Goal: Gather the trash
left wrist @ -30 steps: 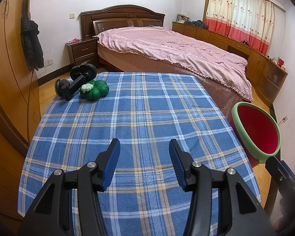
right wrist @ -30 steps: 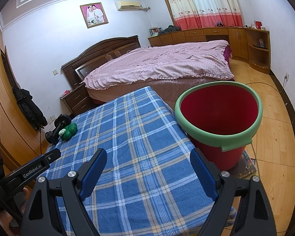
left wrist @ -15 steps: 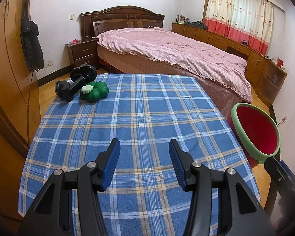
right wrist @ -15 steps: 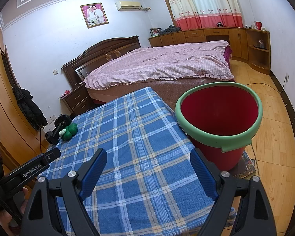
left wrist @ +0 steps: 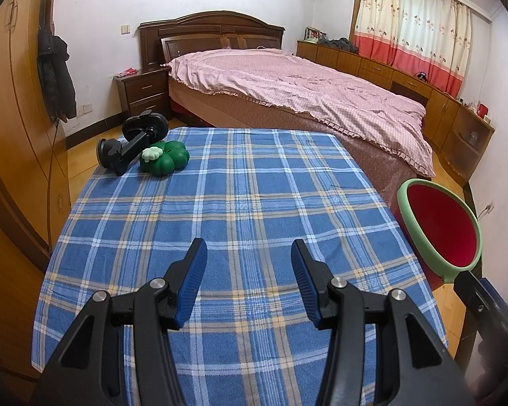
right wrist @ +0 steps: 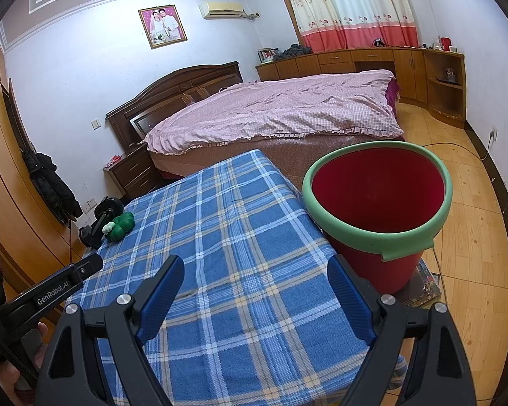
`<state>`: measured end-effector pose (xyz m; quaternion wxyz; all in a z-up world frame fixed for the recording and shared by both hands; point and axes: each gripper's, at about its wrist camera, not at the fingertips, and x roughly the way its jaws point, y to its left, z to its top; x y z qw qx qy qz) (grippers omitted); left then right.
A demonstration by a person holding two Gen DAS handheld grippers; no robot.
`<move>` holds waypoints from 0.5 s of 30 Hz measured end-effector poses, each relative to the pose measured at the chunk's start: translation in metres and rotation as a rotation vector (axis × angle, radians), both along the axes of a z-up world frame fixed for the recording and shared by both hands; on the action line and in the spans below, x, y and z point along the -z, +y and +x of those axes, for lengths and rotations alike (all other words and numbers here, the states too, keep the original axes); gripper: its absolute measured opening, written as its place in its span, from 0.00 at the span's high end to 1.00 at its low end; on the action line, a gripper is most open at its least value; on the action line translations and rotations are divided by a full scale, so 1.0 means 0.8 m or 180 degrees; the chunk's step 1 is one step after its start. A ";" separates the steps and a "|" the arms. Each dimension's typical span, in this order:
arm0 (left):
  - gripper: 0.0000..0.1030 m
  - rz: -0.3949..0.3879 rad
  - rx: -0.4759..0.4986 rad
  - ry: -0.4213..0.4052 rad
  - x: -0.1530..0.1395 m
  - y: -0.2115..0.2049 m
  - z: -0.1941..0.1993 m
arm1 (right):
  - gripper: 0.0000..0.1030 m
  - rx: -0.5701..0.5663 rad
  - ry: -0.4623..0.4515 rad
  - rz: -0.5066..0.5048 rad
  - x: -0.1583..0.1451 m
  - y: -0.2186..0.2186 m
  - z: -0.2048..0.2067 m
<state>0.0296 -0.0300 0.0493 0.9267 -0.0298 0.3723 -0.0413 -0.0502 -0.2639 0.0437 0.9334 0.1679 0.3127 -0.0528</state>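
The green clover-shaped toy [left wrist: 166, 161] lies at the far left corner of the desk [left wrist: 240, 203], on the blue plaid cloth, with a small pale flower piece [left wrist: 151, 153] on its near-left side. Touching it on the left is a black suction-cup holder [left wrist: 132, 142], lying on its side with one round end at the desk's far edge. In the right wrist view the same pair sits far off at the left, the toy [right wrist: 120, 226] just right of the holder [right wrist: 100, 225].

Beside the desk's right edge stands a red bucket with a green rim [right wrist: 379, 209], its mouth wide and nothing visible inside; in the left wrist view its rim [left wrist: 438, 264] shows at the right.

The left gripper [left wrist: 249, 264] hangs over the near part of the desk, tilted downward, its blue-padded jaws parted about halfway with only cloth between them. The toy and holder lie well apart from it, ahead and to the left. The right gripper [right wrist: 255, 291] is held over the near right corner of the desk, also tilted down, its jaws spread wide and holding nothing; the bucket stands just beyond its right finger. At the lower left of the right wrist view part of a hand [right wrist: 15, 365] grips the left gripper's handle.

Behind the desk is a bed [left wrist: 298, 88] with a pink cover.
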 end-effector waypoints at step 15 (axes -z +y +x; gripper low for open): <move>0.50 -0.0003 -0.0001 0.0000 -0.001 -0.001 0.001 | 0.14 0.0002 0.0002 0.0000 0.000 0.000 0.000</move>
